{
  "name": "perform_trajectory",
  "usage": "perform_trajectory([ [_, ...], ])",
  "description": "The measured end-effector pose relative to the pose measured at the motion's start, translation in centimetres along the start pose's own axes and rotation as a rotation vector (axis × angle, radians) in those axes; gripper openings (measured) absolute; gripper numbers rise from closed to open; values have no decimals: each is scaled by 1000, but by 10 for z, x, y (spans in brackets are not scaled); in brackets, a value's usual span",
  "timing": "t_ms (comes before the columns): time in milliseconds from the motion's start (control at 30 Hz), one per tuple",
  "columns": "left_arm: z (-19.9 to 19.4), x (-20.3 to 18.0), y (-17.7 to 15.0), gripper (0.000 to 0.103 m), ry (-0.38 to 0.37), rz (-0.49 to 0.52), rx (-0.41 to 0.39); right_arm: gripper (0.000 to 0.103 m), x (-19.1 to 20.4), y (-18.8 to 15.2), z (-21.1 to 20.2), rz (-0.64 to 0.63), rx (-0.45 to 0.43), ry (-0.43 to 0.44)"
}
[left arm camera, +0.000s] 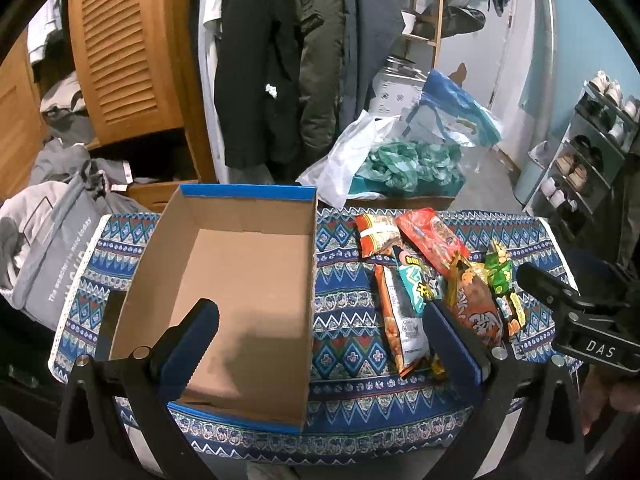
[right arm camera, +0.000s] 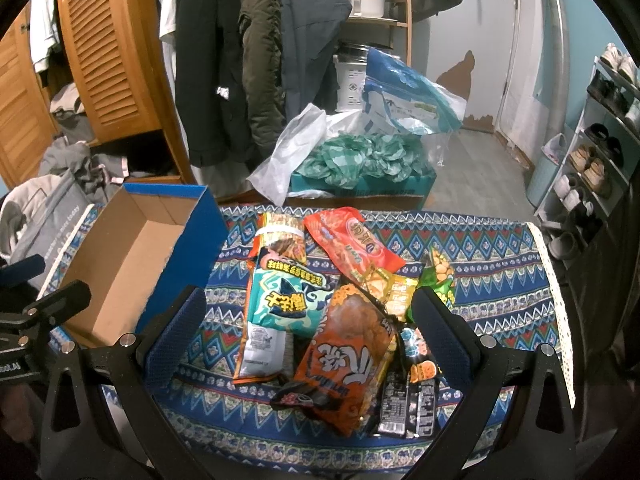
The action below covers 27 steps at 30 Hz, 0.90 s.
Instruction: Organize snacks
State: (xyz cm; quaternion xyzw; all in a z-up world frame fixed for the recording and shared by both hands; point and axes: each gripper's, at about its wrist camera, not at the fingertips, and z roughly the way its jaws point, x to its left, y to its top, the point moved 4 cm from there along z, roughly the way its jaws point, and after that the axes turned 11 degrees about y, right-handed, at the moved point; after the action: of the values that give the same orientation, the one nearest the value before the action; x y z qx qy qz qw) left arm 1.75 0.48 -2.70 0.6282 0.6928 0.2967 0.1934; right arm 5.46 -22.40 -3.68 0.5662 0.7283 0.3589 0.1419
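Observation:
An open cardboard box with blue outer walls sits on the left of the patterned tablecloth; nothing lies inside it. My left gripper hovers open over the box's near right wall. Right of the box lies a pile of snack packets. In the right wrist view the box is at the left. My right gripper hangs open above the pile, with a dark orange packet and a teal packet between its fingers, untouched. A red packet lies farther back.
Beyond the table stand a box of green wrapping and white plastic bags, hanging coats, a wooden louvred cabinet and a shoe rack at the right. A grey bag sits off the table's left edge.

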Motion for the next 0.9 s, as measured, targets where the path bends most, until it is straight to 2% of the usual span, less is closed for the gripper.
perform_trajectory([
  [900, 5, 0, -2, 103, -6, -9, 29, 101, 1, -3, 2, 14, 9, 10],
])
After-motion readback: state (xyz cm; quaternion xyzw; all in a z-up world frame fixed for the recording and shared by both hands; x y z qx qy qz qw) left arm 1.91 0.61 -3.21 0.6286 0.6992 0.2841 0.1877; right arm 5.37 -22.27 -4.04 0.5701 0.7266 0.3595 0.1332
